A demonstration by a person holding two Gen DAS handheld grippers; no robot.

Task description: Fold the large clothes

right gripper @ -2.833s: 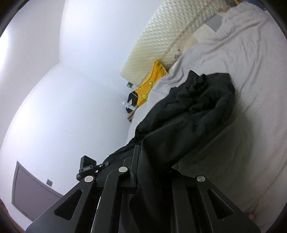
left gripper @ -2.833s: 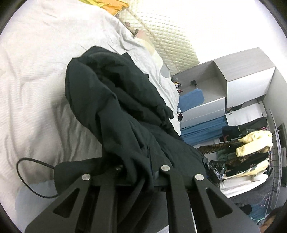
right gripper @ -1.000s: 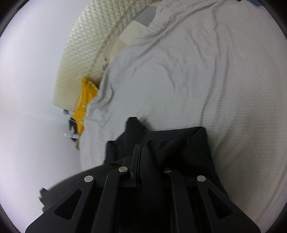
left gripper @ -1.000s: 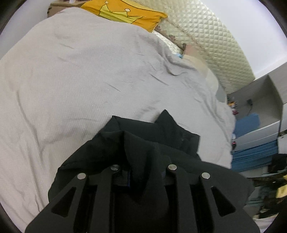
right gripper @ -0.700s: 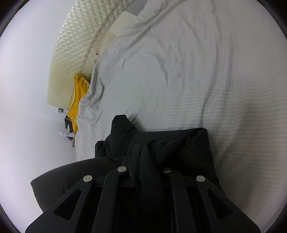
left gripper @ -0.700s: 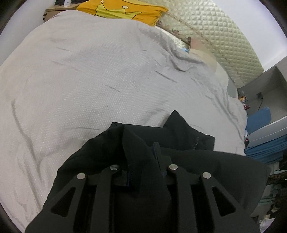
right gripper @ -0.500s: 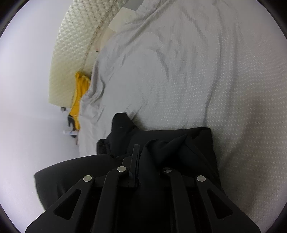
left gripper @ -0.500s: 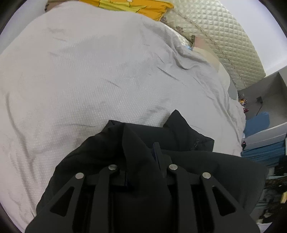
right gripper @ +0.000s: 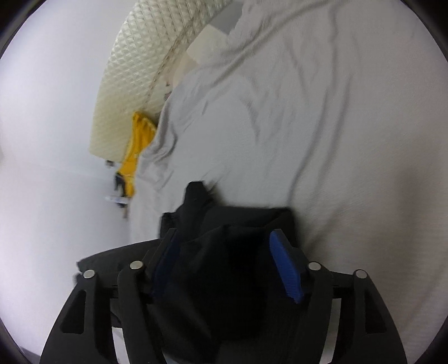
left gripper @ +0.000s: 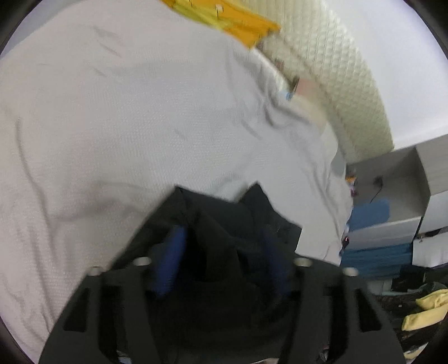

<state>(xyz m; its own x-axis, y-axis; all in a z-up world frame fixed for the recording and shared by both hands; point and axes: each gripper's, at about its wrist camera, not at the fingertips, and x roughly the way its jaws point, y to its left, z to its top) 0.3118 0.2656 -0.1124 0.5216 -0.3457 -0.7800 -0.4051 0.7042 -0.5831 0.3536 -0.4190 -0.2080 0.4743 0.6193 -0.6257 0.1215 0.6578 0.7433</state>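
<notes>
A large black garment [left gripper: 224,224] lies bunched on the near part of the grey bed sheet [left gripper: 126,112]. In the left wrist view my left gripper [left gripper: 221,238] is open, its blue pads [left gripper: 170,252] spread either side of a ridge of black cloth. In the right wrist view the same black garment [right gripper: 232,224] sits between the fingers of my right gripper [right gripper: 224,246], which is also open, with one blue pad [right gripper: 285,266] plainly apart from the cloth. Both views are blurred by motion.
A yellow pillow [left gripper: 224,19] lies at the head of the bed by the quilted headboard [left gripper: 336,70]. A grey bedside cabinet [left gripper: 406,196] with blue items stands to the right. Clothes [left gripper: 425,308] lie low on the right. The sheet [right gripper: 308,112] stretches ahead of the garment.
Both grippers were shut on the black garment half a second ago and have now opened, letting it go on the bed. Both cameras have shifted slightly.
</notes>
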